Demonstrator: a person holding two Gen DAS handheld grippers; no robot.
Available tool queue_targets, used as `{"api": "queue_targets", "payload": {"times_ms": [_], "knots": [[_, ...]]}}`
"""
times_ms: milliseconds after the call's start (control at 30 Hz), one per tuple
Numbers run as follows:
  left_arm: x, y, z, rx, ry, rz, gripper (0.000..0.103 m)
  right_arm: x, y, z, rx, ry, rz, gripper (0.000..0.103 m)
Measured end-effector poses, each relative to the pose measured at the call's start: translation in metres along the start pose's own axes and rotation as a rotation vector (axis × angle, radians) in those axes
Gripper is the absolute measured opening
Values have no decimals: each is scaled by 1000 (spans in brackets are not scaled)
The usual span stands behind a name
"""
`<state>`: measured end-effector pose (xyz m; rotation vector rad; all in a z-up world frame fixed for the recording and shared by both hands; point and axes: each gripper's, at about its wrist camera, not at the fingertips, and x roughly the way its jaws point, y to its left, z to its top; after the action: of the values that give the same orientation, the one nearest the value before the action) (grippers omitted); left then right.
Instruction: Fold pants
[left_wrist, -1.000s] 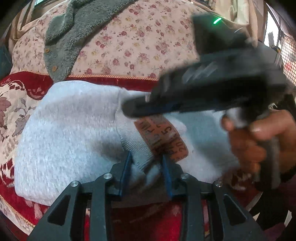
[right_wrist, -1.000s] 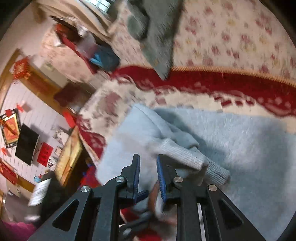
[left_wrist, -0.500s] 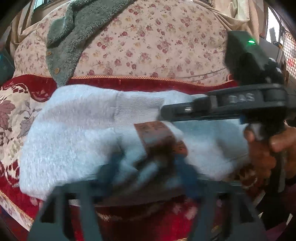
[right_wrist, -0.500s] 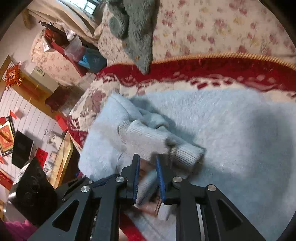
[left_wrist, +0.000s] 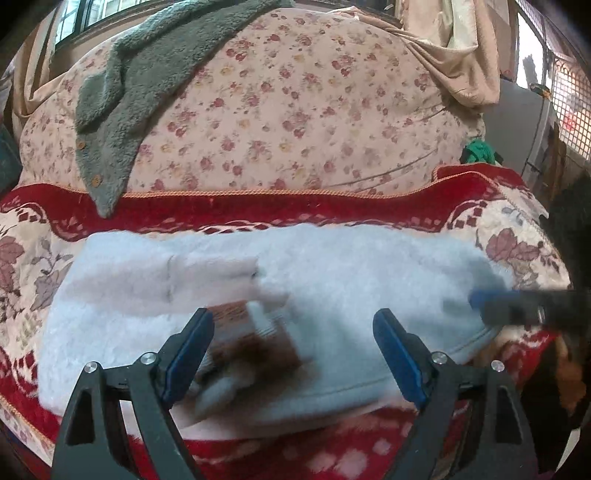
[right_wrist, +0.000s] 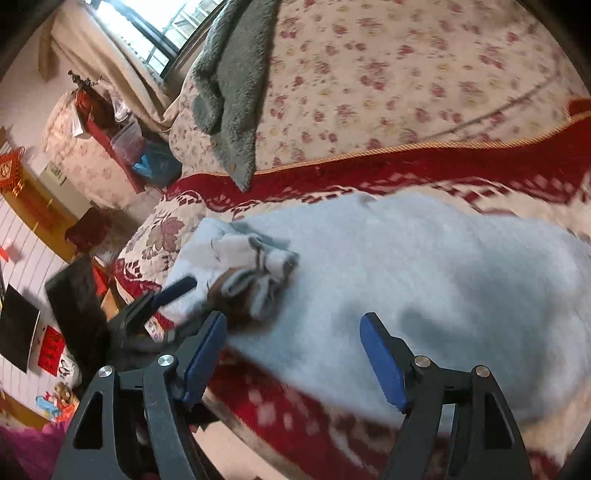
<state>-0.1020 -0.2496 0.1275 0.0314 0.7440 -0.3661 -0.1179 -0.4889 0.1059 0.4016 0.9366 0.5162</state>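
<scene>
Red patterned blanket (left_wrist: 332, 210) carries my folded pale-blue pants (left_wrist: 351, 280), lying lengthwise left to right. Left tool (left_wrist: 293, 347) and right tool (right_wrist: 293, 347) both gape wide, released, gripping nothing.

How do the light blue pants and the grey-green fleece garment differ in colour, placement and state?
The light blue pants are pale and lie folded flat on the red patterned blanket; the grey-green fleece garment is dark and drapes loosely over the floral quilt behind. The pants show ribbed cuffs and a brown label; the fleece garment shows buttons along its edge. Both look soft and fuzzy, and neither is held: left tongs and right tongs are open.
</scene>
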Motion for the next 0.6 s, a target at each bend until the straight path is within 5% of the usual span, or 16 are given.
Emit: {"api": "queue_targets", "payload": {"times_ms": [233,600], "knots": [[24,-22,18,9,24,-48,87,-28,-32,-36,59,24,-37,84],[87,-54,63,-10,134,-252,94,-37,-89,-68,244,4,-45,91]]}}
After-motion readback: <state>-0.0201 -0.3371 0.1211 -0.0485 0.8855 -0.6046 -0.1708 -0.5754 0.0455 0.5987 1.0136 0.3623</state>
